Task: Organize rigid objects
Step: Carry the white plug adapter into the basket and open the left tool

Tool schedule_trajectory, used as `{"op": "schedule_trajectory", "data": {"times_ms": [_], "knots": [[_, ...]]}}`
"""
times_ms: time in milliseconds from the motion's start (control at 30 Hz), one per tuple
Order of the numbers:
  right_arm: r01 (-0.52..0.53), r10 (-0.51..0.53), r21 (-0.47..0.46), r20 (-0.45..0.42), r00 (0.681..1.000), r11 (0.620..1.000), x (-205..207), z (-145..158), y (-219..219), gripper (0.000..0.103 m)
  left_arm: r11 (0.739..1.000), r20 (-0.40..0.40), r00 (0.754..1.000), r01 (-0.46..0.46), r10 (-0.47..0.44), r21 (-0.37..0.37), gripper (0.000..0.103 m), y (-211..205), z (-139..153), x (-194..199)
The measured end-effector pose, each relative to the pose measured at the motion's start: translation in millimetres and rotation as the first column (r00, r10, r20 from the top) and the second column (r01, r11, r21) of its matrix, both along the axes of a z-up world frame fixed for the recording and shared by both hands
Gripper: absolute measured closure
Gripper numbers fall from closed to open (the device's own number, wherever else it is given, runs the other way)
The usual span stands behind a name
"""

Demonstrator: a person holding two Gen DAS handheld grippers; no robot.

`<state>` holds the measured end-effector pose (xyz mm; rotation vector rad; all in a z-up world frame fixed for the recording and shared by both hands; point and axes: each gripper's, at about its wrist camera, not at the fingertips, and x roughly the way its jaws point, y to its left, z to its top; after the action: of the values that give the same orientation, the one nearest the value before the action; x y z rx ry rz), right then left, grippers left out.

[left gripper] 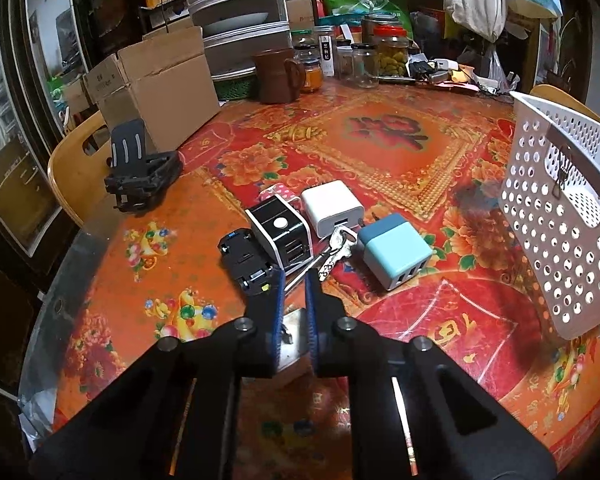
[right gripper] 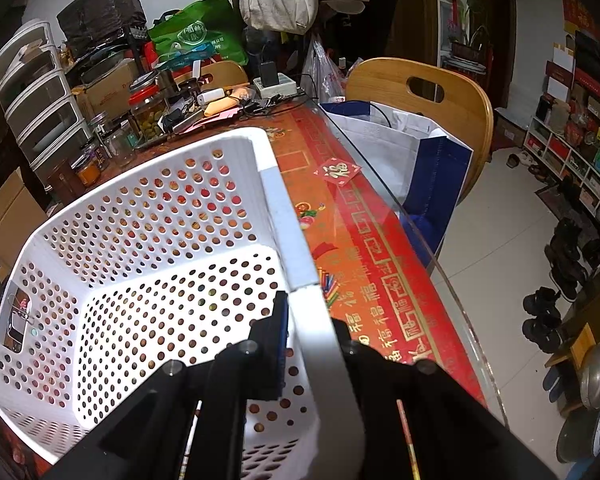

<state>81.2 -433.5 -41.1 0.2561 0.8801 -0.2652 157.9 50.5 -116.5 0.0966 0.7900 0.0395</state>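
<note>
My left gripper (left gripper: 295, 276) is nearly shut on a thin metal tool (left gripper: 300, 276) lying on the table. Just beyond it lie a black cube charger (left gripper: 278, 232), a white charger (left gripper: 332, 208), a blue charger (left gripper: 394, 250), a bunch of keys (left gripper: 336, 250) and a small black device (left gripper: 246, 266). My right gripper (right gripper: 308, 312) is shut on the near rim of the white perforated basket (right gripper: 156, 264), which is tilted and empty. The basket also shows at the right of the left wrist view (left gripper: 560, 216).
A black phone stand (left gripper: 140, 176) and a cardboard box (left gripper: 160, 84) stand at the table's left. A brown mug (left gripper: 276, 76) and jars (left gripper: 388, 56) crowd the back. Wooden chairs (right gripper: 424, 100) and a blue-white bag (right gripper: 420, 160) stand beside the glass table edge (right gripper: 440, 256).
</note>
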Motion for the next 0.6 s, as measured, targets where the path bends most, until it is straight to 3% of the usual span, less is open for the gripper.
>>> {"op": "schedule_trajectory", "data": {"times_ms": [367,600], "knots": [[0.002,-0.002,0.006,0.004,1.0,1.0,-1,0,0,0.094,0.999,-0.01,1.0,0.01,-0.011,-0.04,0.102,4,3,-3],[0.003,-0.003,0.007,0.004,1.0,1.0,0,0,0,0.094,0.999,0.046,0.999,0.025,-0.023,-0.048,0.102,0,31,-12]]}}
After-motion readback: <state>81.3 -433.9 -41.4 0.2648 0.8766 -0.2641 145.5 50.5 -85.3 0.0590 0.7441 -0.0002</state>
